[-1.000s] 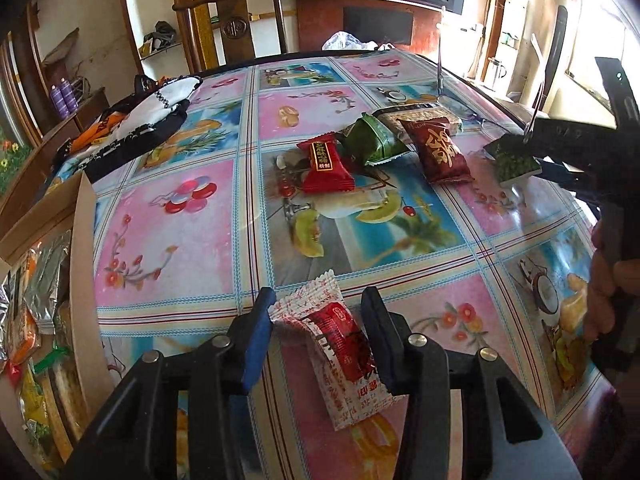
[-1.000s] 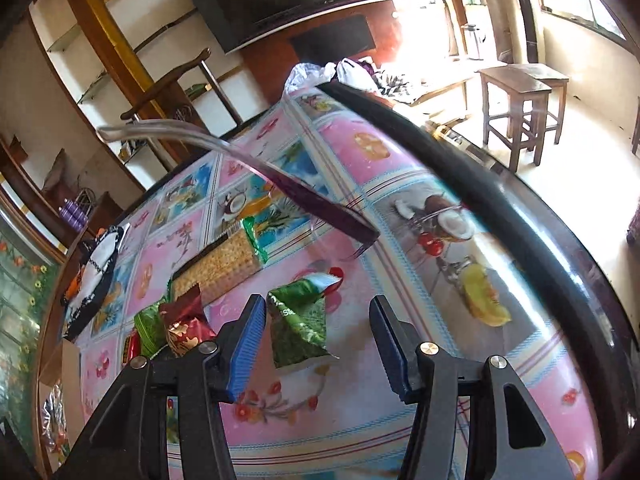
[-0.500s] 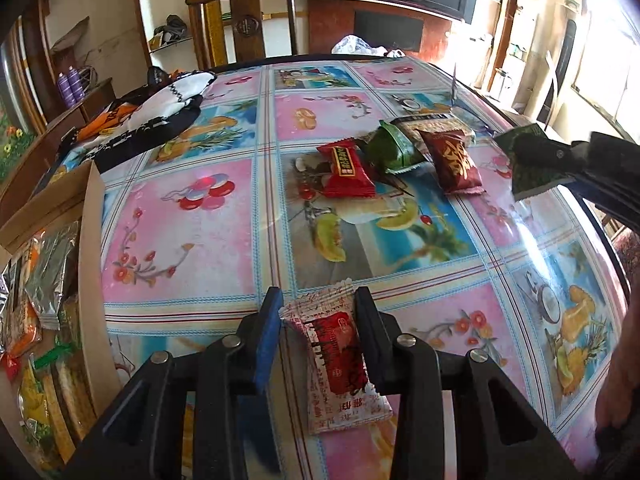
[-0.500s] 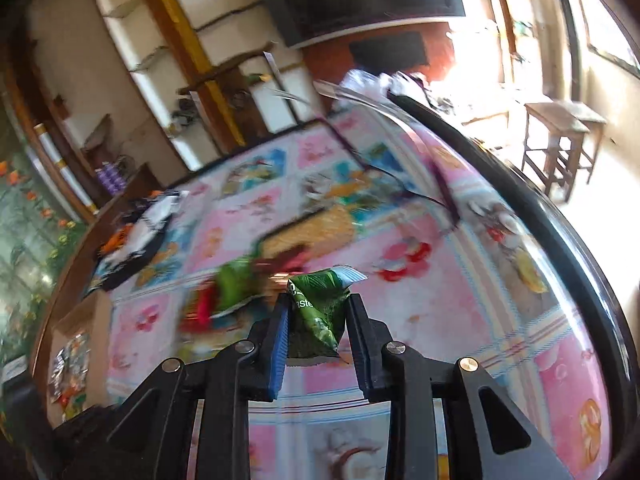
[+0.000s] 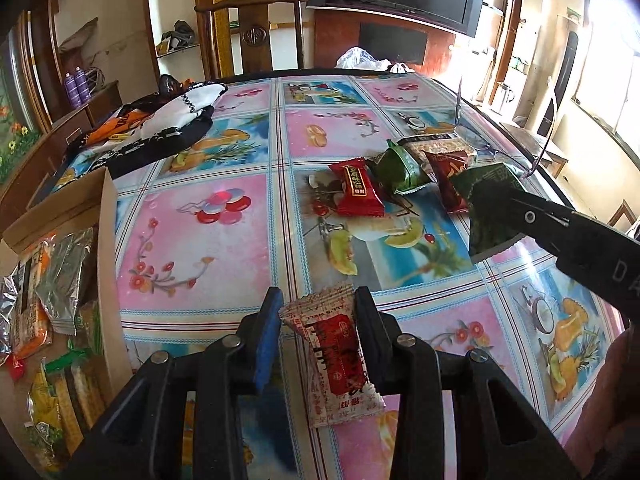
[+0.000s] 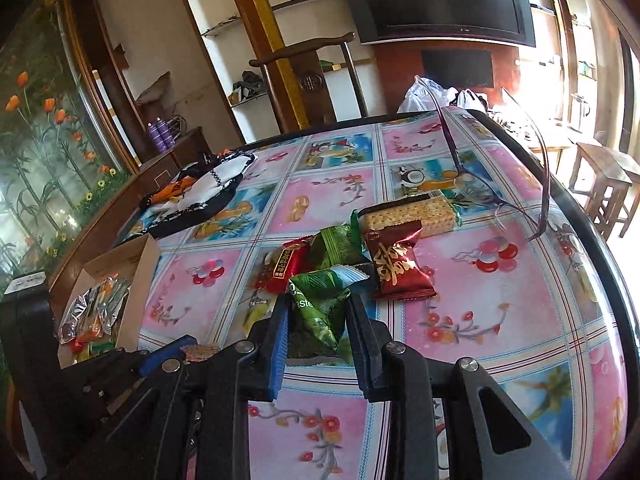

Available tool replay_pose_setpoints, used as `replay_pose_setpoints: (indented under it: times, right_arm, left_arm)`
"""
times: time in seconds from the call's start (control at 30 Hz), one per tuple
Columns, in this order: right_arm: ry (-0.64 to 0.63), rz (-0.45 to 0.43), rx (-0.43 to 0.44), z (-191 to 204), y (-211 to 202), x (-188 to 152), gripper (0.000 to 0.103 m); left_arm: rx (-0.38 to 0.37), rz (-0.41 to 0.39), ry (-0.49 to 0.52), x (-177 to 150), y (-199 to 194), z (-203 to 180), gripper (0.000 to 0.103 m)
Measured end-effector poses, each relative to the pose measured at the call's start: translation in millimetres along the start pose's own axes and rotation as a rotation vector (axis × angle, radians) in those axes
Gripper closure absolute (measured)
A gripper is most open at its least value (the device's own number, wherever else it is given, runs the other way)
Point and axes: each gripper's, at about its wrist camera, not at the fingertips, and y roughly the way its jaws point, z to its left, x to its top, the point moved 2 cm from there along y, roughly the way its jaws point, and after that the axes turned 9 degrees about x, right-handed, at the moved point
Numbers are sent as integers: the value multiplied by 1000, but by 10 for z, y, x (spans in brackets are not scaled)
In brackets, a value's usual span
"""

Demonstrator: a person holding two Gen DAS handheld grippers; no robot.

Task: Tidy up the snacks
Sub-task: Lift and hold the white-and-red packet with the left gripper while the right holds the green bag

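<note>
Grip confirmed: your right hand-held gripper has just clamped the green packet, lifted right of the box; left hand-held gripper pinches the red-white packet. Box both next.

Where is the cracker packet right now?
In the right wrist view the cracker packet lies on the table at the far end of the snack cluster, just behind the dark red candy packet.
</note>
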Motion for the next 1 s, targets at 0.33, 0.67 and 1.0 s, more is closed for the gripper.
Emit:
replay_pose_setpoints:
  times: [0.33, 0.67, 1.0]
  right_arm:
    - [1, 5, -19, -27, 27, -9, 74]
    - [-7, -6, -29, -24, -3, 13, 74]
    - [-14, -6, -25, 7, -7, 2, 73]
  left_arm:
    - [-13, 19, -2, -1, 19, 19, 67]
    - [22, 71, 47, -85, -36, -10, 54]
    - [22, 80, 48, -128, 14, -34, 80]
